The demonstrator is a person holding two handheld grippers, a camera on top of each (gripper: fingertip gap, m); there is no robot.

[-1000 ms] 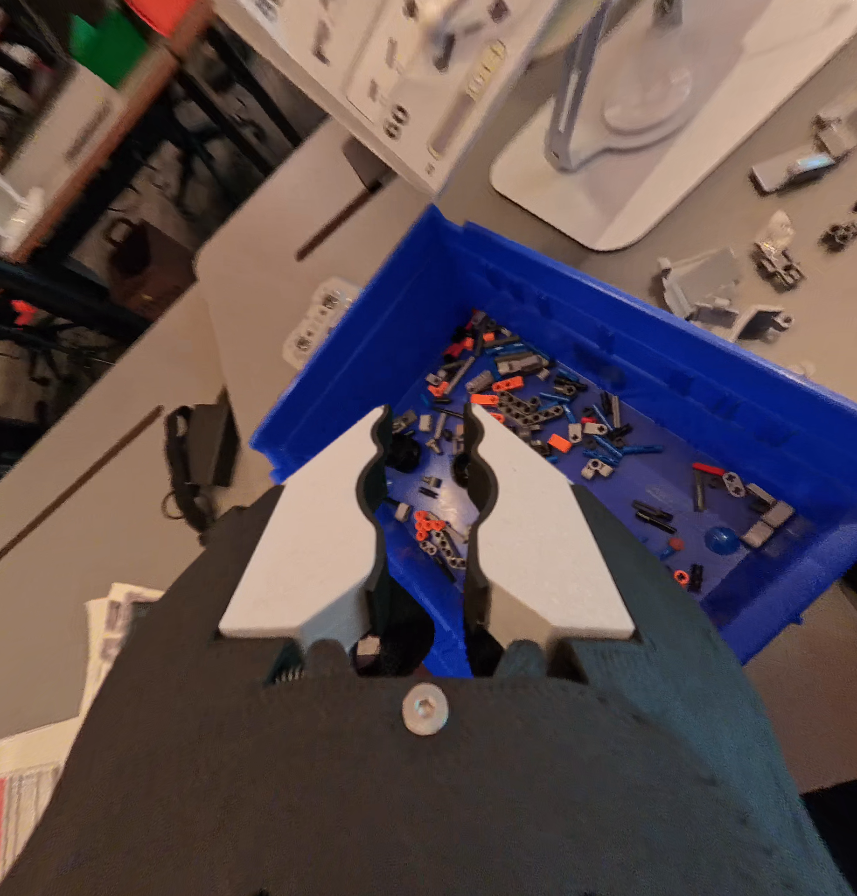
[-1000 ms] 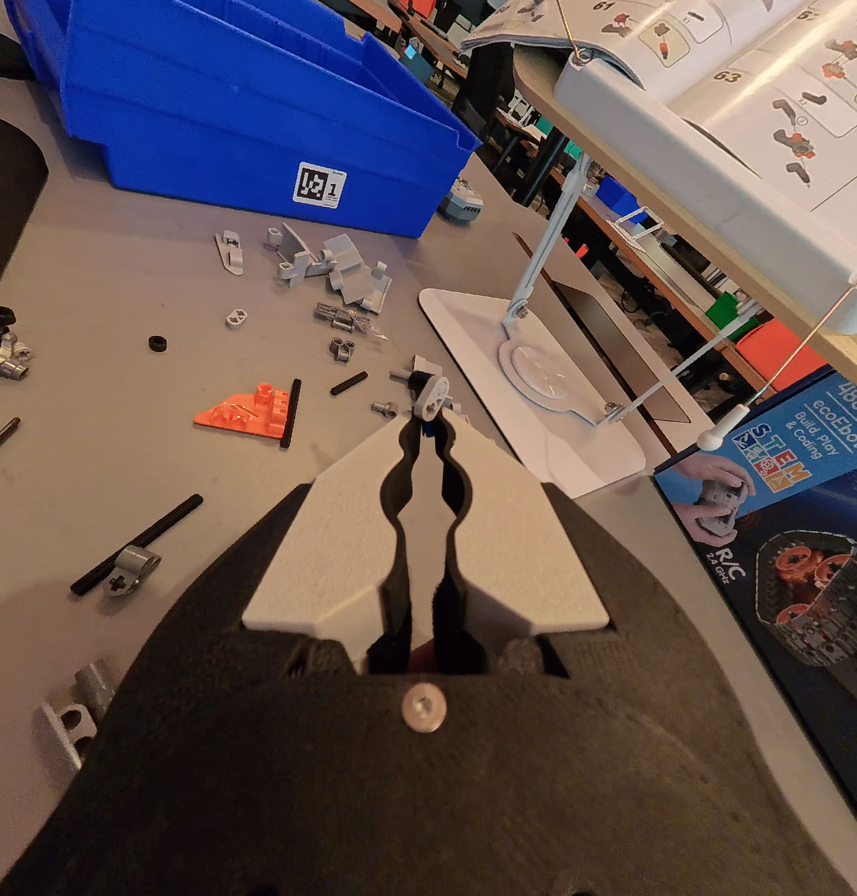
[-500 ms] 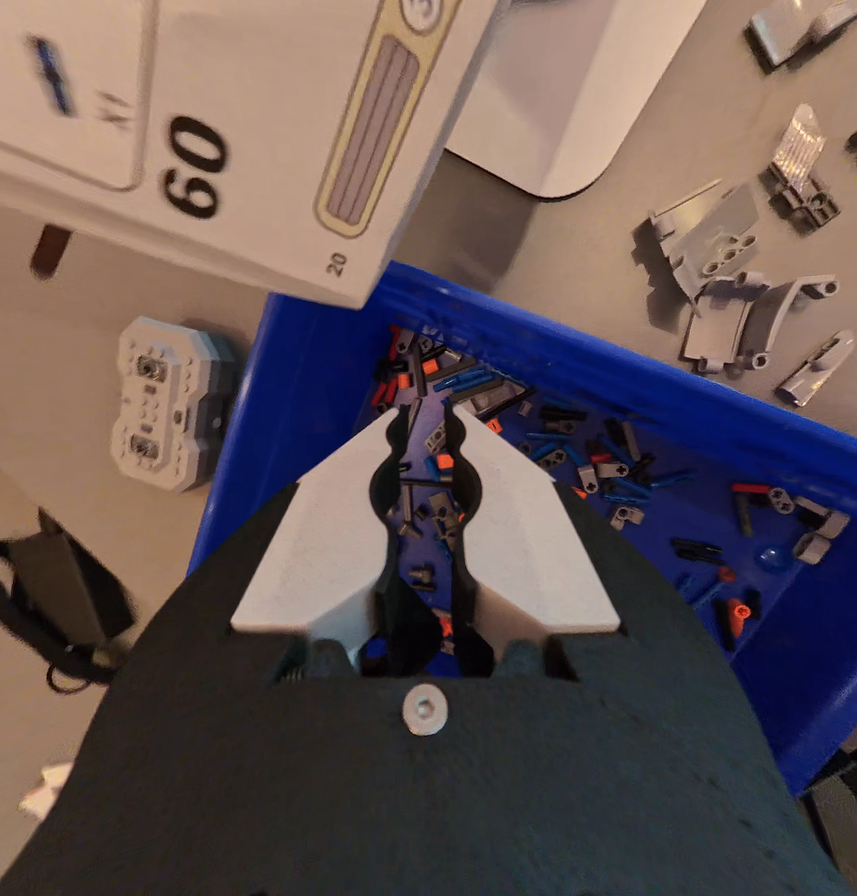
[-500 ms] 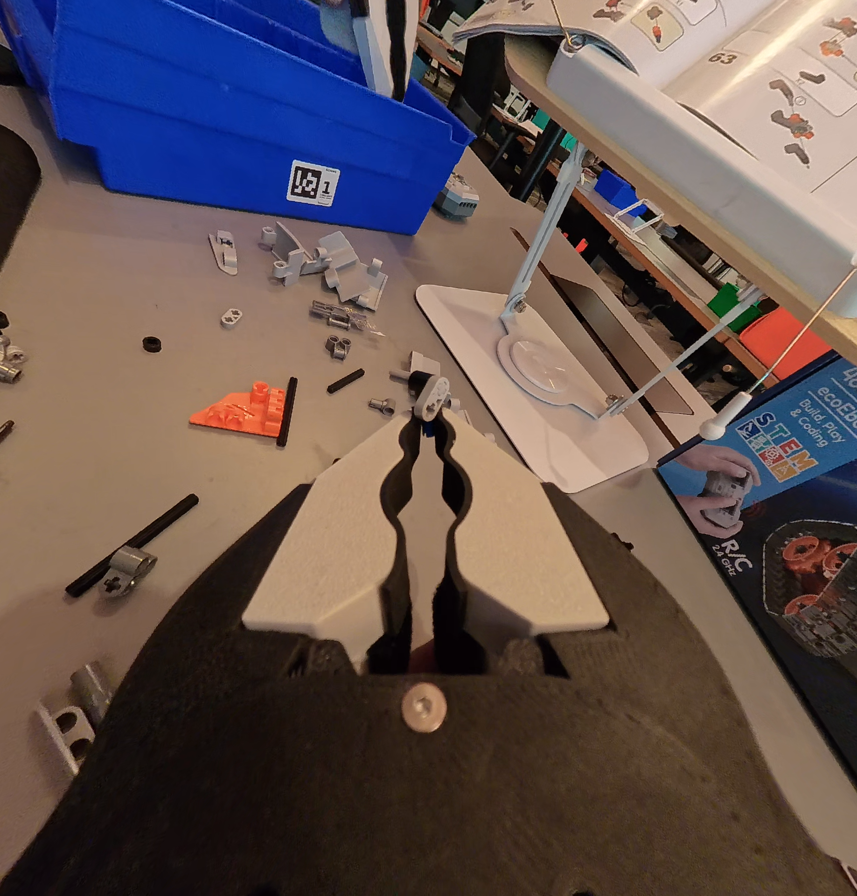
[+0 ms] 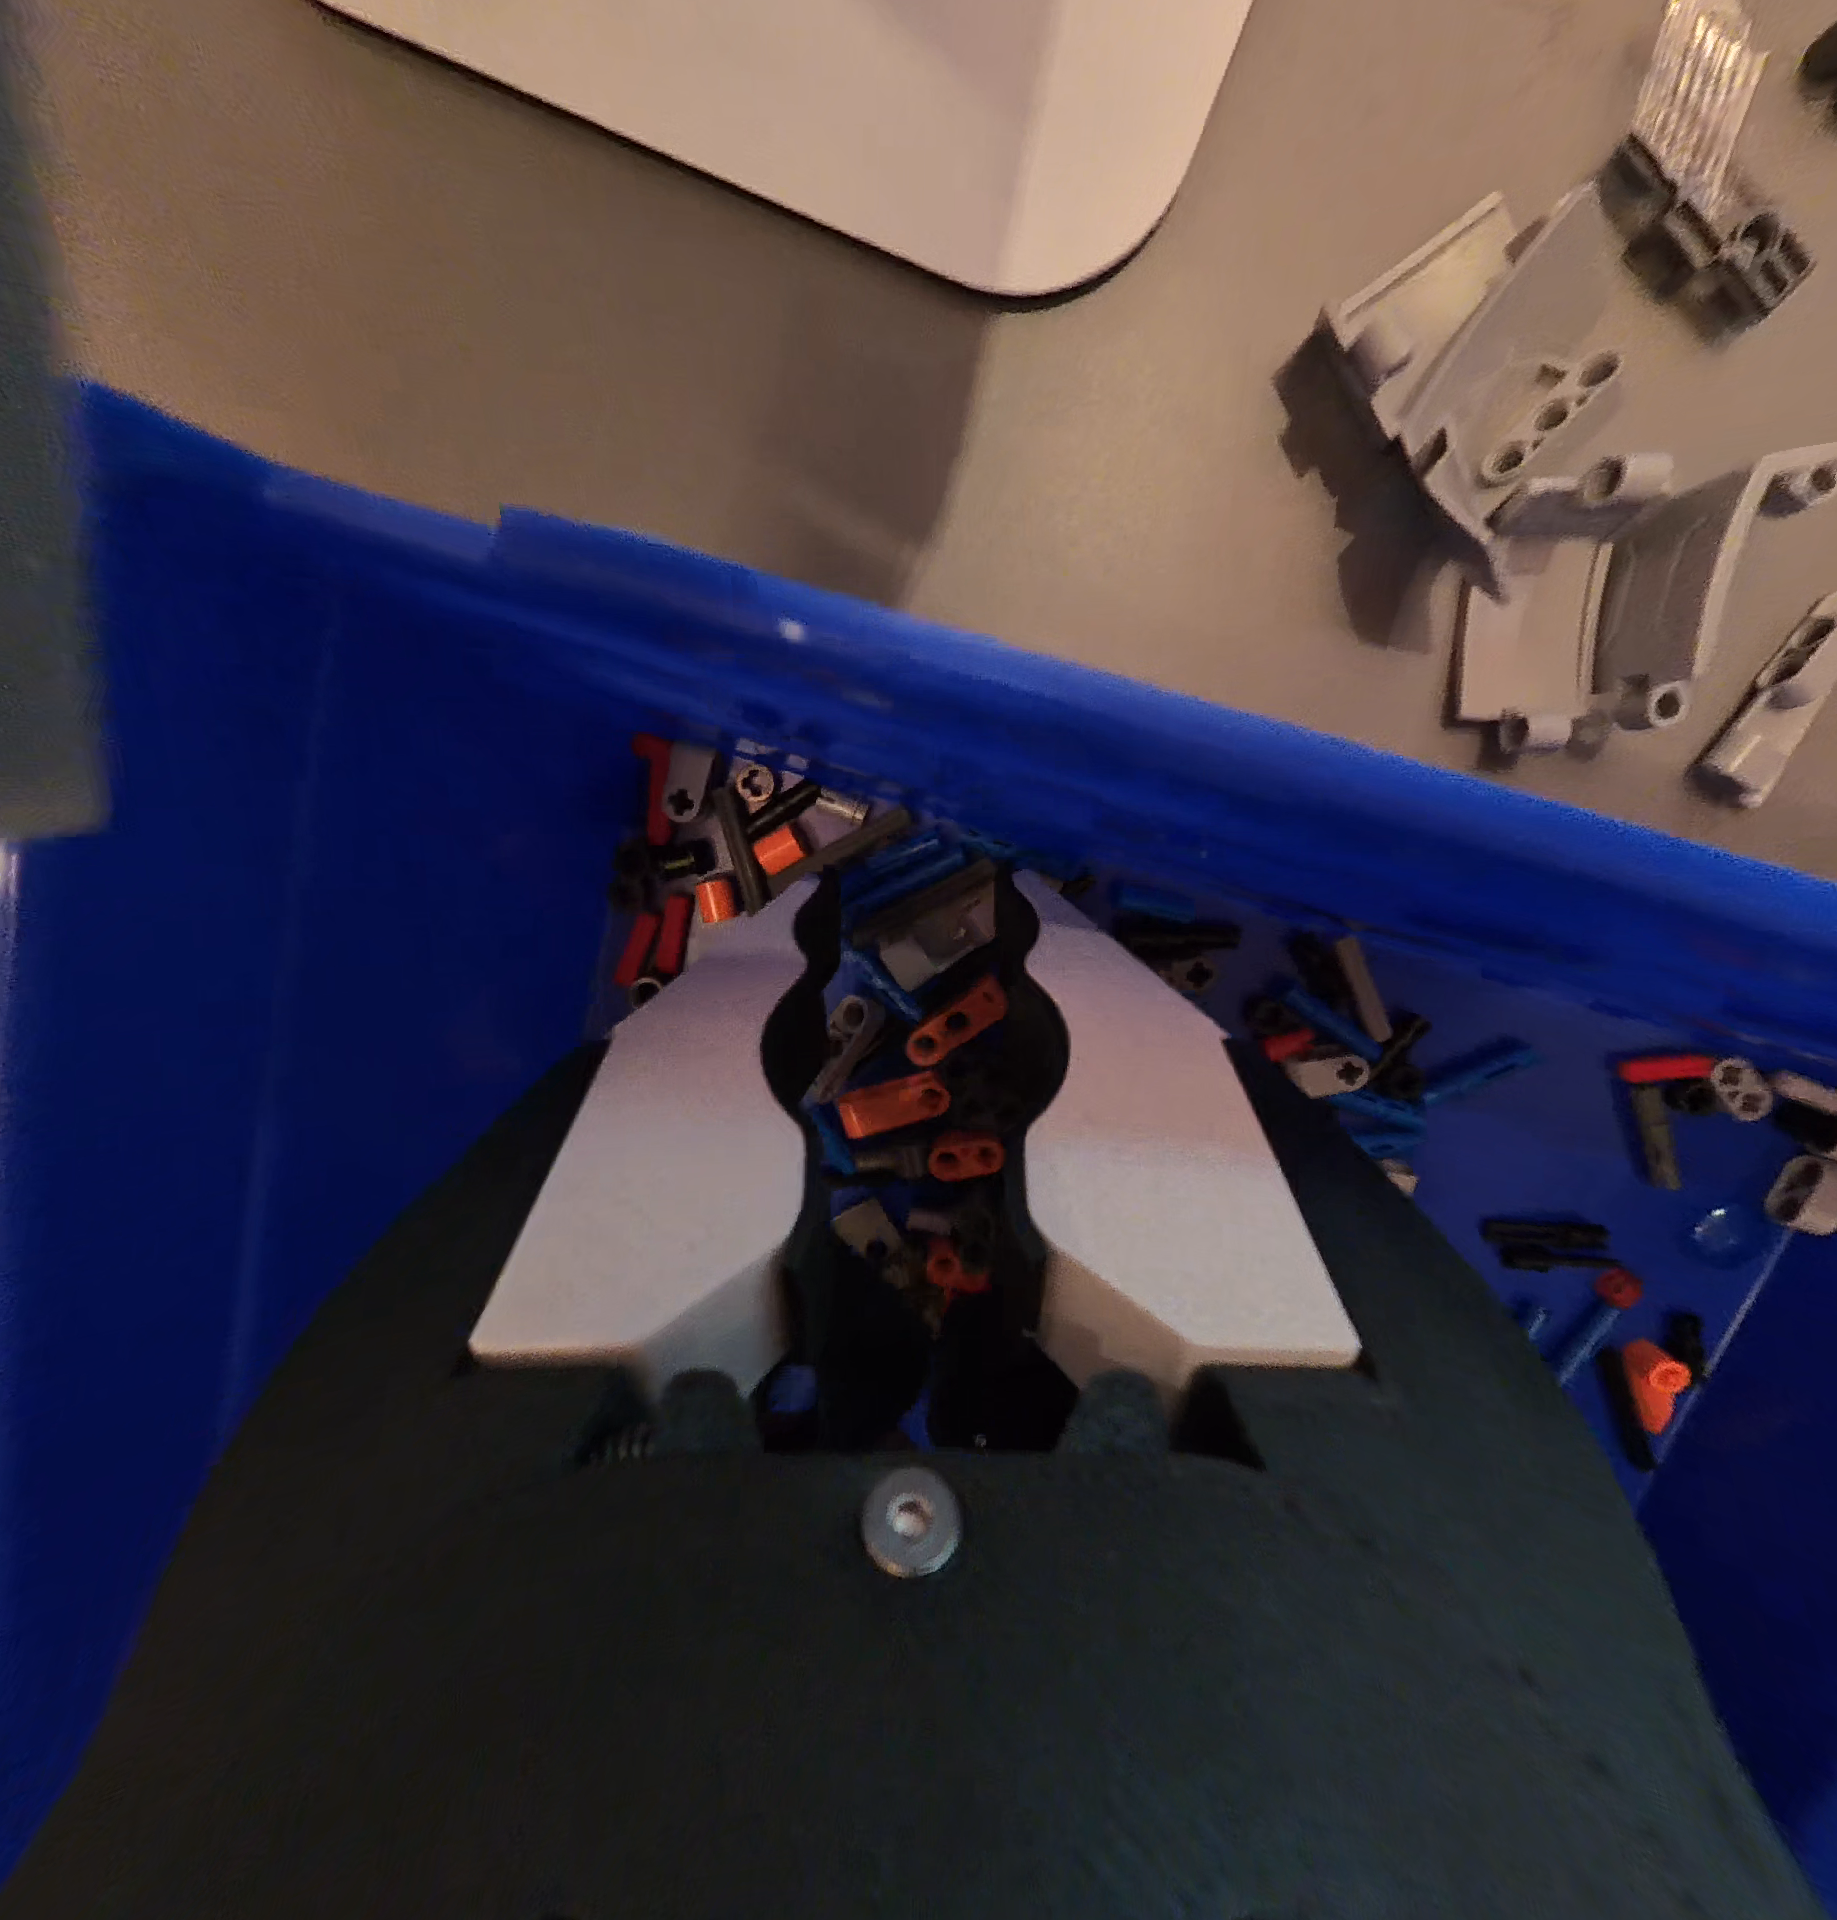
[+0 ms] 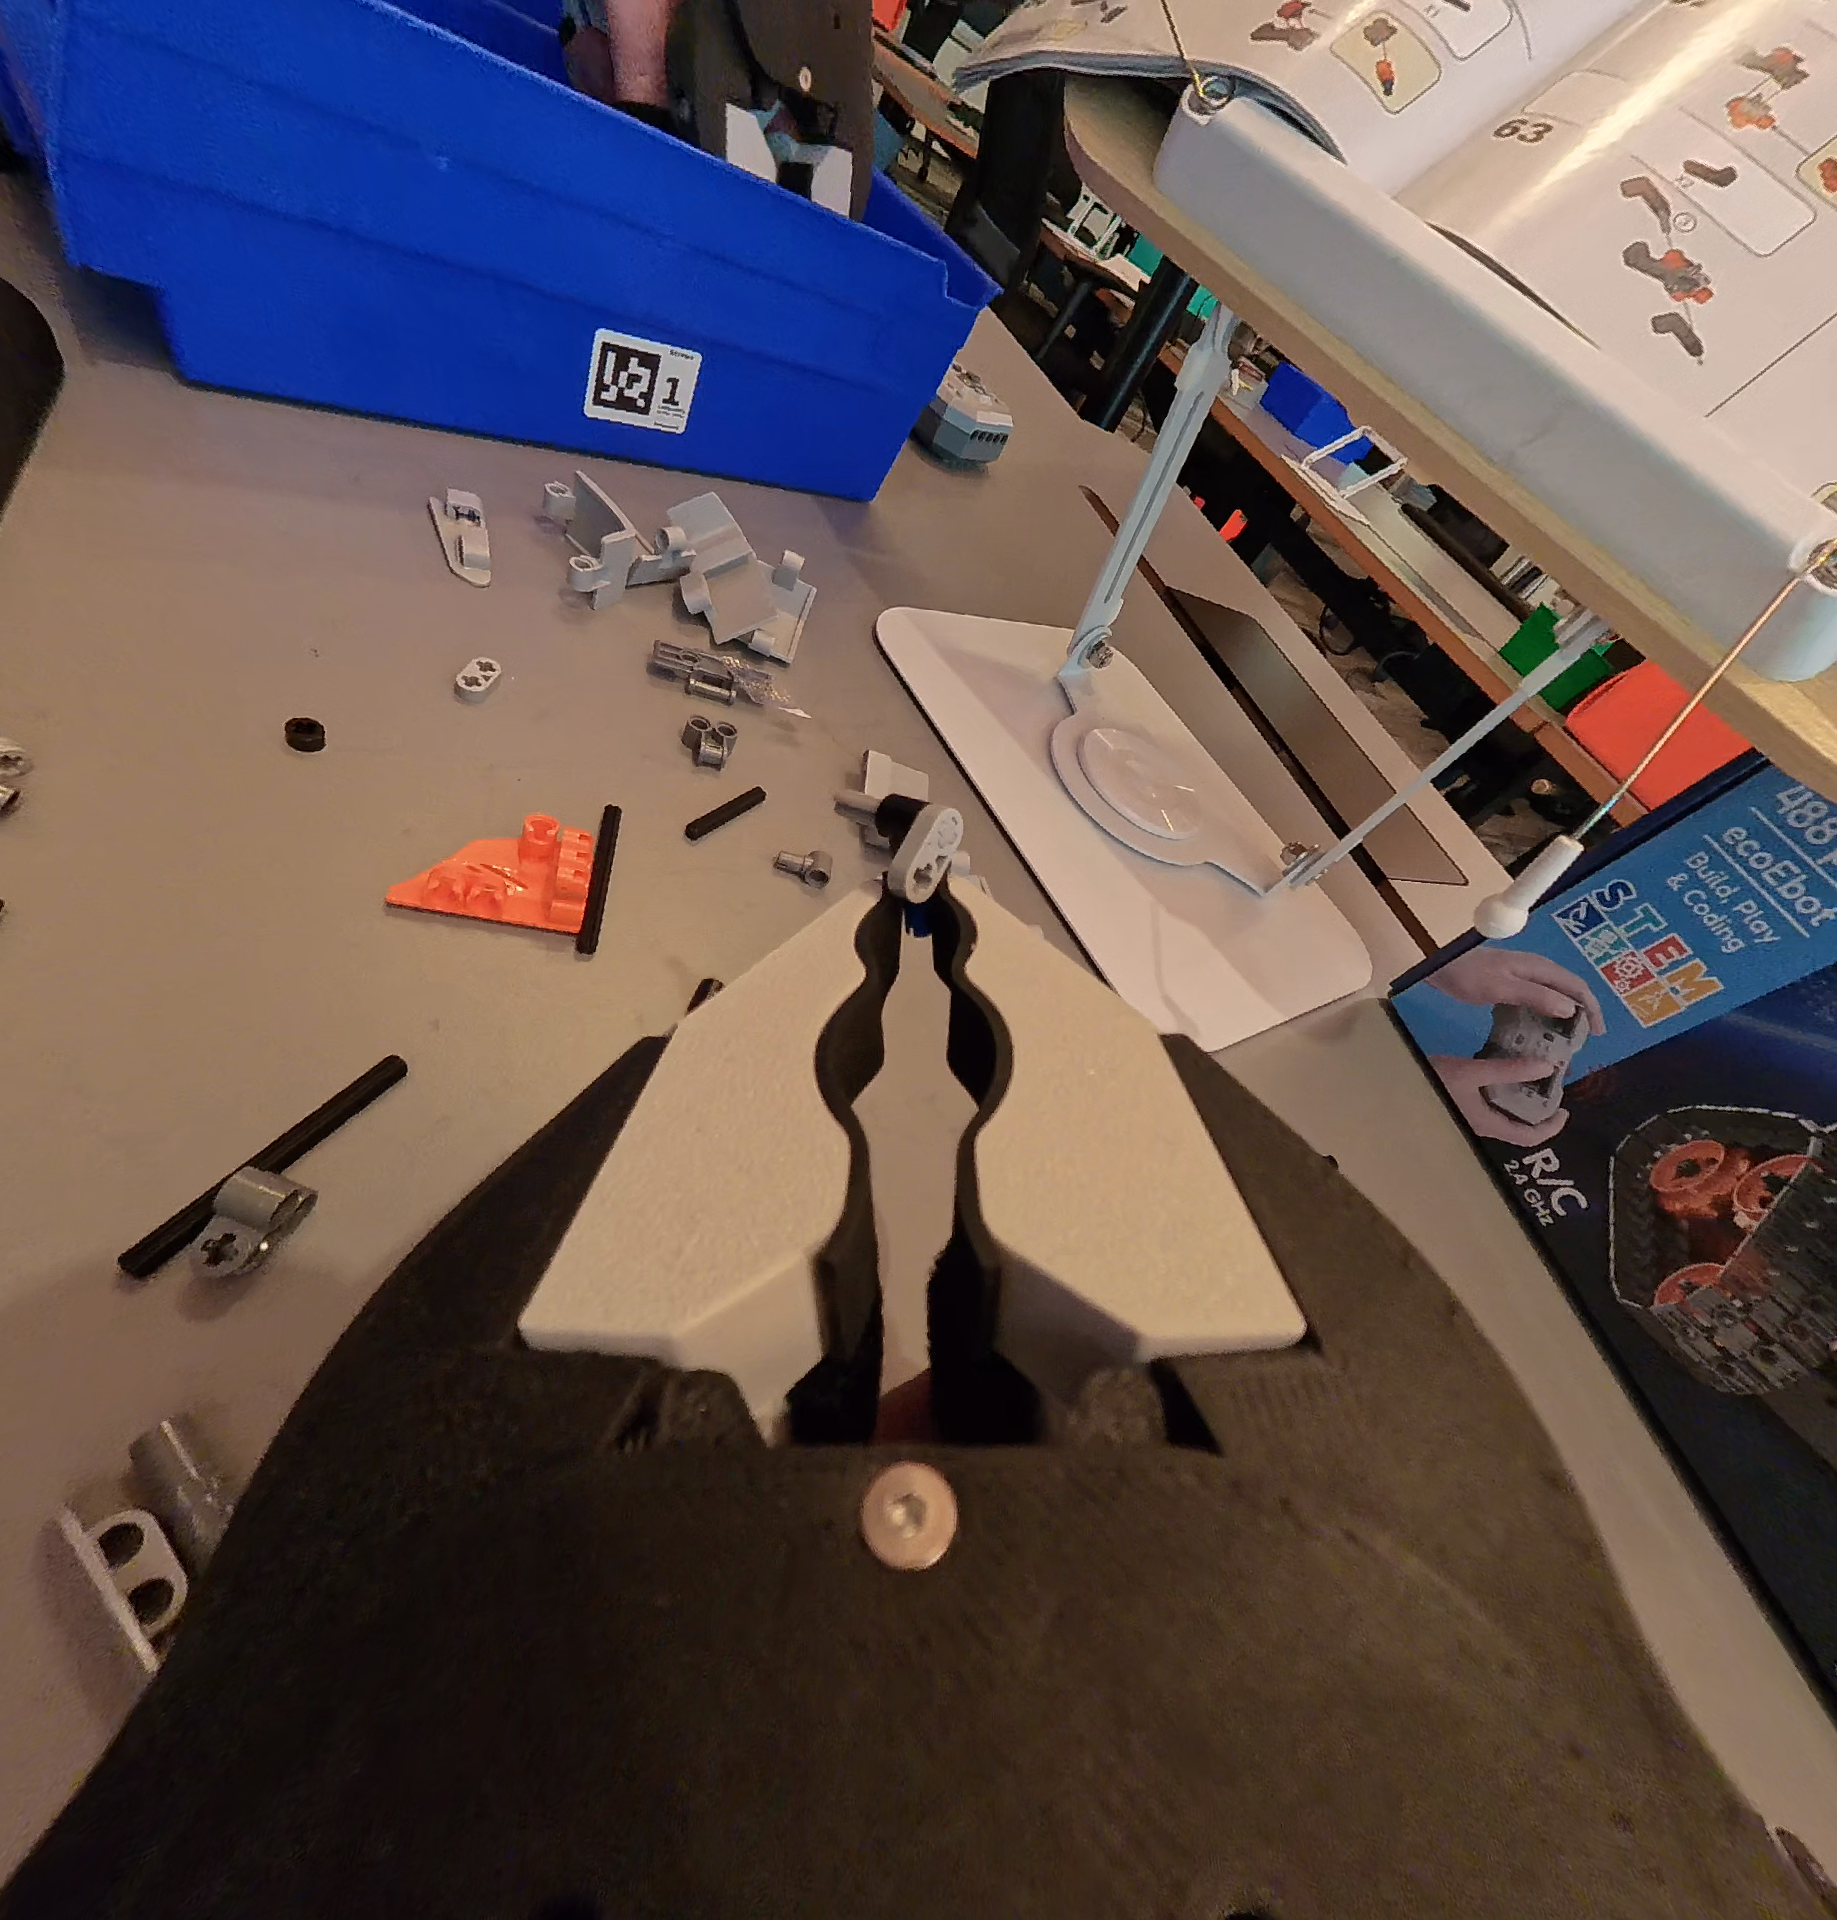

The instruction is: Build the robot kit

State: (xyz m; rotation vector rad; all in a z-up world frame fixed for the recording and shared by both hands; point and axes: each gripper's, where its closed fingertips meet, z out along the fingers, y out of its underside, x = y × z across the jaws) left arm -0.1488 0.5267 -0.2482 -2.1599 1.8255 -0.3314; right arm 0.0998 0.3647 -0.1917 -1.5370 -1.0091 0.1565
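My left gripper (image 5: 919, 899) is open and low inside a blue bin (image 5: 1205, 769), near its far left corner. Its fingertips (image 5: 1059, 935) hang over a heap of small orange, blue, black and grey building pieces (image 5: 919, 1049), which shows through the gap; nothing is gripped. The left gripper also shows far off in the right wrist view (image 6: 779, 114), dipped into the bin (image 6: 426, 291). My right gripper (image 6: 919, 914) is shut on a small grey connector with a blue pin (image 6: 926, 844), held just above the grey table.
Grey panels (image 5: 1516, 468) lie outside the bin beside a white stand base (image 5: 841, 125). In the right view, an orange plate (image 6: 498, 878), a black axle with a grey connector (image 6: 259, 1174) and loose pieces lie left of the stand base (image 6: 1132, 831). A kit box (image 6: 1672, 1039) lies at right under an open booklet (image 6: 1620, 156). Across from one pair of fingers to the other is roughly 30 centimetres. The orange plate (image 6: 498, 878) is about 10 centimetres from my right fingertips.
My left gripper has dropped into the bin and moved toward its far left corner; its jaws stand wider than half a second ago. The right gripper has barely moved and still holds the connector.
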